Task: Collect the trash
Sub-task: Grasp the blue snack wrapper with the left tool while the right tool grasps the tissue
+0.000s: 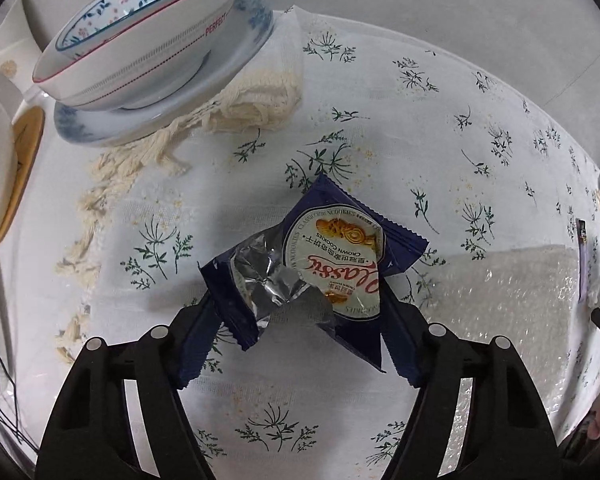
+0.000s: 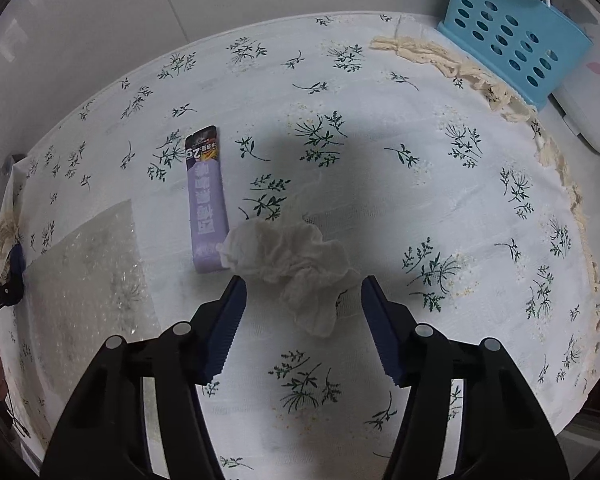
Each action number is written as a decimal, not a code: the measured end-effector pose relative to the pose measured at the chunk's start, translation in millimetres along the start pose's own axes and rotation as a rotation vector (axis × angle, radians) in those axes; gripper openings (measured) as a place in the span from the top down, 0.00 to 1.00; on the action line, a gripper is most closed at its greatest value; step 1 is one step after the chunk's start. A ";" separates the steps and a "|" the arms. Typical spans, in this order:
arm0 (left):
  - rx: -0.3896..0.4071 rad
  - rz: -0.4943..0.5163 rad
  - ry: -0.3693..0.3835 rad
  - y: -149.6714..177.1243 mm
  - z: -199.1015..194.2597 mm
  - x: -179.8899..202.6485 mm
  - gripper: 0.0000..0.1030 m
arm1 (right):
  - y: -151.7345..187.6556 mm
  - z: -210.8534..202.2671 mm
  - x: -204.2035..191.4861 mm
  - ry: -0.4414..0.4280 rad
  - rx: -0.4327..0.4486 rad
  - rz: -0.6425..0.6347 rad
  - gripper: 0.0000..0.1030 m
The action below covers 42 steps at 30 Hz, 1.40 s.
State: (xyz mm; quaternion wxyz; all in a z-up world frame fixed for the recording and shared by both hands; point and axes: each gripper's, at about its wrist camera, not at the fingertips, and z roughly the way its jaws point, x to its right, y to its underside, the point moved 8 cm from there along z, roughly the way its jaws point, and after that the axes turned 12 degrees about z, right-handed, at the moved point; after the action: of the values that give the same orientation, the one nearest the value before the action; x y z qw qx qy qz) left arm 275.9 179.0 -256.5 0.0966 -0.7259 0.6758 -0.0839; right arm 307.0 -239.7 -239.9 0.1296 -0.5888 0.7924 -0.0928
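**Both hand-held grippers lined up on trash, neither closed**

Left hand-held gripper (image 1: 300, 304) wide, jaws straddling the torn blue cookie wrapper (image 1: 324, 264); wrapper sits dead ahead at 12 o'clock between the fingers, long axis running 7 to 1 o'clock, looks touching or nearly touching both pads. Right hand-held gripper (image 2: 302, 312) also wide, holding nothing; crumpled tissue (image 2: 296, 268) straight ahead at 12, its lower flap already between the tips. Purple sachet (image 2: 206, 196) at 11 o'clock from the right one, long axis near 12–6, touching the tissue's left edge. Bubble wrap (image 2: 88, 276) at 9 o'clock. Blue basket (image 2: 512, 36) far at 1 o'clock on the table (image 2: 480, 208), nearer the right hand. Judgement: closing in place should catch each item
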 end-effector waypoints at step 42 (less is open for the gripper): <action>0.014 0.107 0.047 -43.6 5.6 34.7 0.77 | 11.3 -50.4 -9.5 0.030 0.113 -0.031 0.88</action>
State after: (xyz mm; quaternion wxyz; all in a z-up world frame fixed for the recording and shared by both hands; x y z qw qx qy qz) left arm 321.9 147.4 -251.1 0.0901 -0.6858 0.7152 -0.1002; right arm 283.4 -227.7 -194.5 0.1494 -0.5914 0.7785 -0.1481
